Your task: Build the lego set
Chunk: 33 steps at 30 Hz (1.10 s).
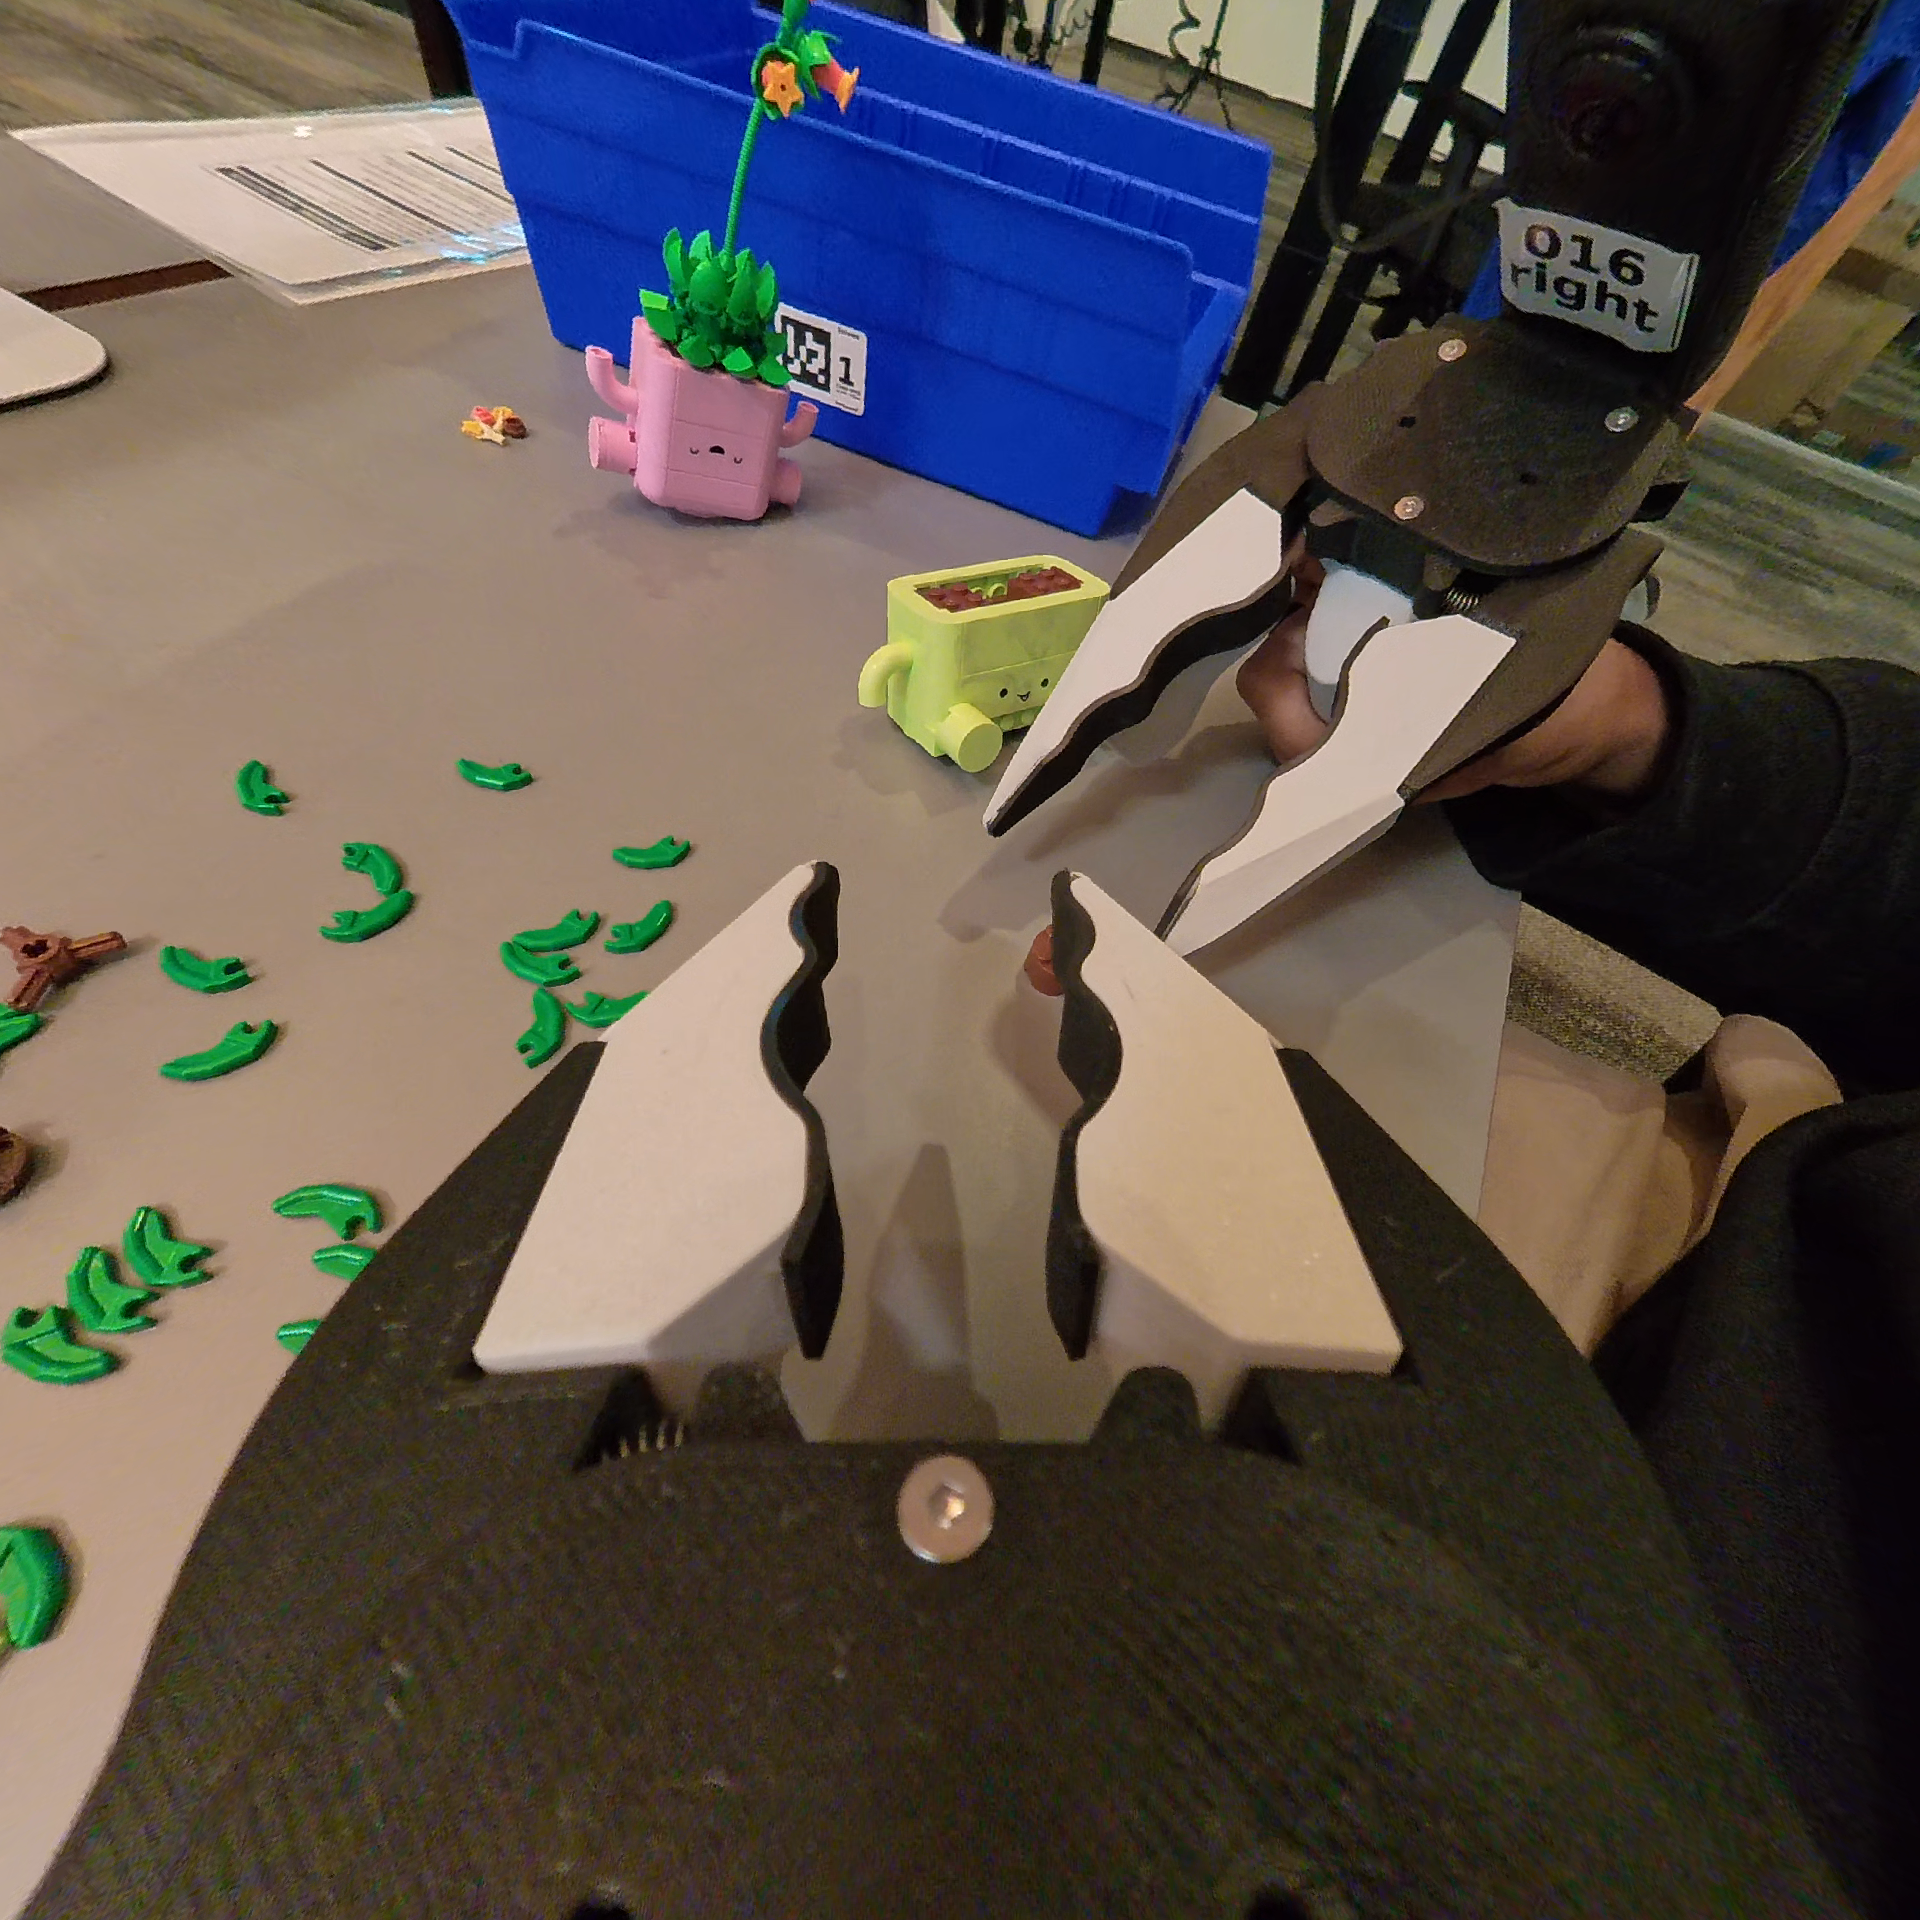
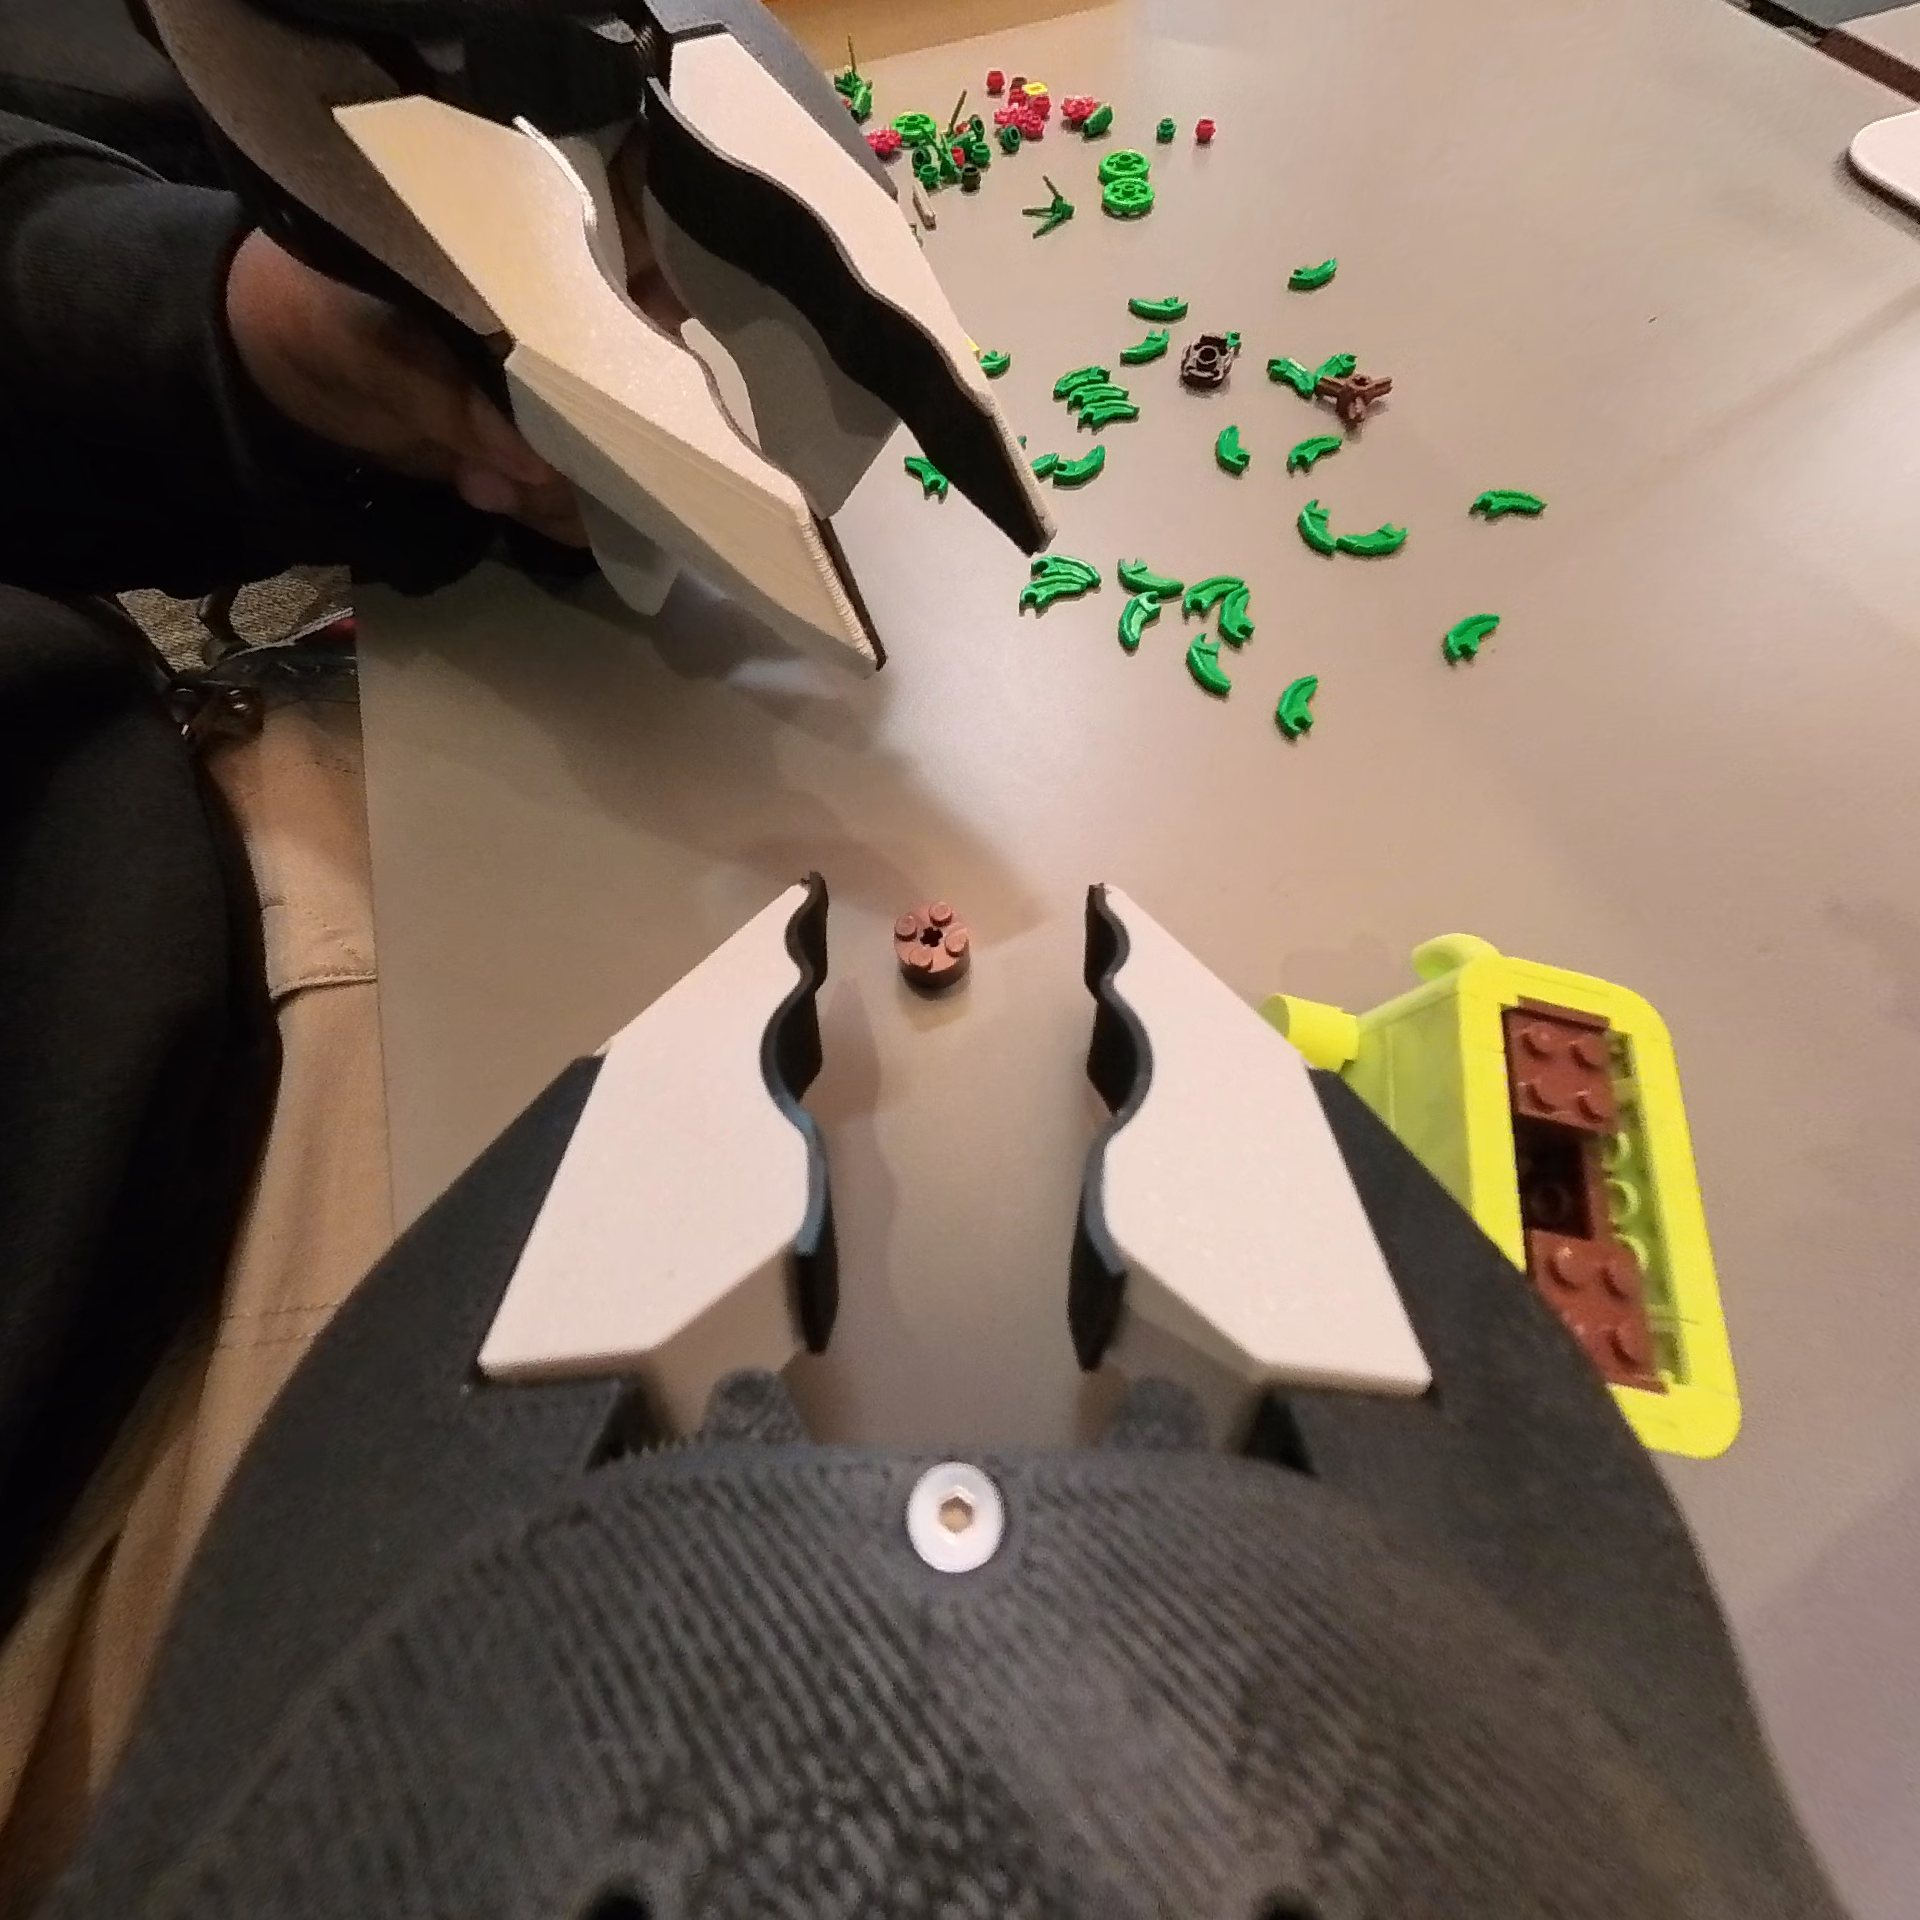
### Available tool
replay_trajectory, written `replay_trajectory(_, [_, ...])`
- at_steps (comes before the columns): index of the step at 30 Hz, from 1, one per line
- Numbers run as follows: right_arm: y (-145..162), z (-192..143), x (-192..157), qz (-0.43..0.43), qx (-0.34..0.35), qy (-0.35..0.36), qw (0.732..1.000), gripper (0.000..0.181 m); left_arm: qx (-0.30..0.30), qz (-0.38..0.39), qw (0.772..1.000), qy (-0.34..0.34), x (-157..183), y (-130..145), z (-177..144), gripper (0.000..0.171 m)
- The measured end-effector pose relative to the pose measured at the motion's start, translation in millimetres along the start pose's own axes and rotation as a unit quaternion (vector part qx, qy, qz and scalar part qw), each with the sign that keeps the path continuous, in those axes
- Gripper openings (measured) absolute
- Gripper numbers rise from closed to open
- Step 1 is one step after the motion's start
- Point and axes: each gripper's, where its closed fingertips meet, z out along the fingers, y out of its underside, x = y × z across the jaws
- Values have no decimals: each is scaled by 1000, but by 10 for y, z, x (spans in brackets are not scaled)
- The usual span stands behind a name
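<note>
A small brown round brick [image 2: 932,943] lies on the grey table [image 2: 1351,810], studs up. My right gripper [image 2: 956,894] is open, and the brick sits between its fingertips, nearer the left one, untouched. My left gripper [image 1: 945,883] is open and empty. The brick [image 1: 1042,961] peeks out beside its right finger, partly hidden. The two grippers point at each other across the brick: the right gripper [image 1: 1086,878] shows in the left wrist view, the left gripper [image 2: 951,597] in the right wrist view. A lime-green pot [image 2: 1434,1081], [image 1: 977,665] with brown plates on top stands right of my right gripper.
Several green leaf pieces [image 1: 364,904], [image 2: 1195,603] lie scattered on the table. A pink pot with a tall plant [image 1: 707,426] stands before a blue bin [image 1: 987,260]. Brown branch pieces [image 2: 1356,390] and small red and green parts [image 2: 997,125] lie farther off. The table's edge [image 2: 364,831] is close. Spacing between my two grippers at the tips: around 5 centimeters.
</note>
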Motion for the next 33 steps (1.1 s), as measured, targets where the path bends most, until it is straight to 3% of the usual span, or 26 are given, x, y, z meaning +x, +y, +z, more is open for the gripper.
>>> replay_trajectory(11, [-1, 0, -8, -1, 1, -3, 1000, 49, 0, -1, 1000, 0, -1, -1, 0, 40])
replay_trajectory(16, [-42, -35, -159, -29, 17, -42, 999, 47, 4, -6, 1000, 2, -8, -9, -8, 40])
replay_trajectory(33, [20, 22, -135, -25, -8, -35, 999, 45, -2, 4, 1000, -1, 7, 3, 5, 39])
